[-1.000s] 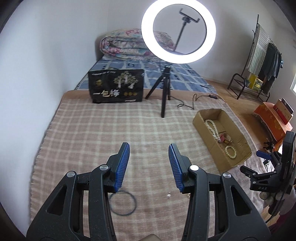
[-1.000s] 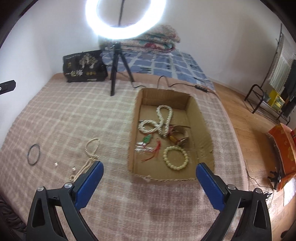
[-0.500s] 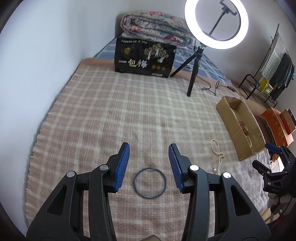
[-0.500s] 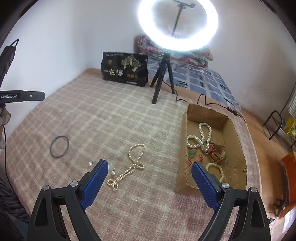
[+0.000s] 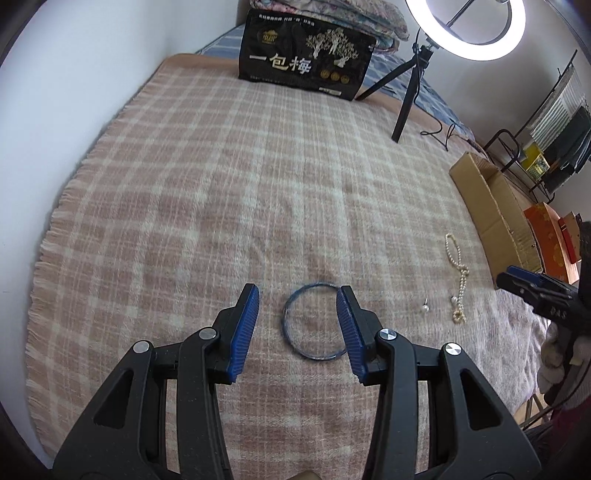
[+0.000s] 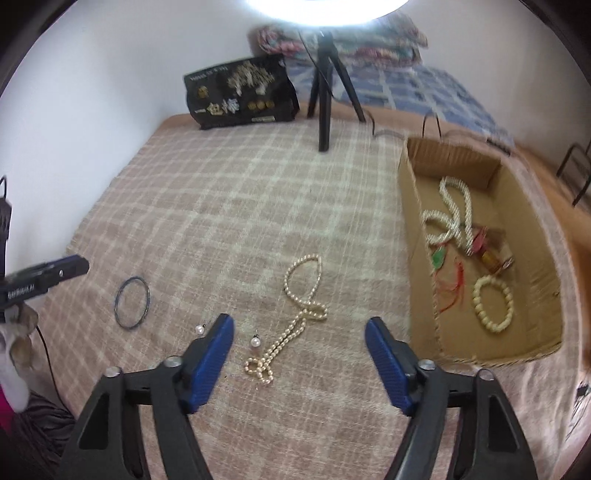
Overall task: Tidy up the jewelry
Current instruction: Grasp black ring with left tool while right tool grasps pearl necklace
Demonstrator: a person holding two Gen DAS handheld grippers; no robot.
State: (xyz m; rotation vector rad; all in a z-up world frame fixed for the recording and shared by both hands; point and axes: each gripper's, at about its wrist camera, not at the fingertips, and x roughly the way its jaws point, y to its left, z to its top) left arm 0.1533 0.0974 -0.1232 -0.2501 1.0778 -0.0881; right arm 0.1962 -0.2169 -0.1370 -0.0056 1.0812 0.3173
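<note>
In the left wrist view, the left gripper points down at a pink plaid blanket with its jaws parted and nothing between the pads. A thin dark bangle lies flat on the blanket between the two blue fingers, nearer the right-hand finger, and neither pad presses on it. Off to the right lie a loose pearl earring and a pearl necklace, with a cardboard box beyond them near the blanket's edge. A black printed bag and a ring light on a tripod stand at the far end.

In the right wrist view, the right gripper hangs over the blanket, its jaws apart but just having been closing, with nothing clamped. The pearl necklace stretches across the blanket between the fingers, its lower loop closest to the left-hand finger; one pearl earring lies just beside that finger. The bangle rests further left, near the tip of the left gripper. The cardboard box on the right holds a thick white bead rope, a cream bead bracelet and some smaller red and green pieces.
</note>
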